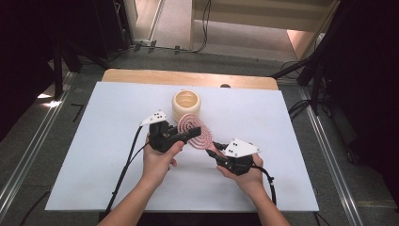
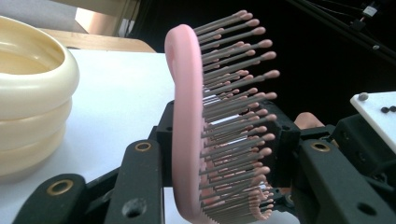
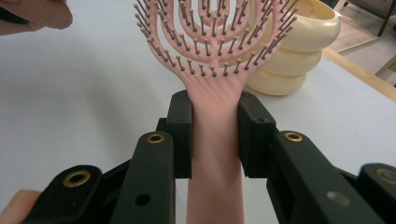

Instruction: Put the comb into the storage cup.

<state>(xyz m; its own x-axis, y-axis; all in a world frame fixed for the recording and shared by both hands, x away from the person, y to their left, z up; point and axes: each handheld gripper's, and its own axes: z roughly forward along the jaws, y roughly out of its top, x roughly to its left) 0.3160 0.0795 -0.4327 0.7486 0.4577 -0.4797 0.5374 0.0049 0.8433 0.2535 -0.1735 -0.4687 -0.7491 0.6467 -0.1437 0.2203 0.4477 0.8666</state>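
Two hand-held claws share a pink hairbrush over a white desk.
The desk (image 1: 94, 141) carries a cream ribbed pot (image 1: 186, 104) near its far edge; just before it, the hairbrush (image 1: 195, 131) is pinched at the handle by the right claw (image 3: 215, 135), while the left claw (image 2: 219, 154) closes across its bristled head.
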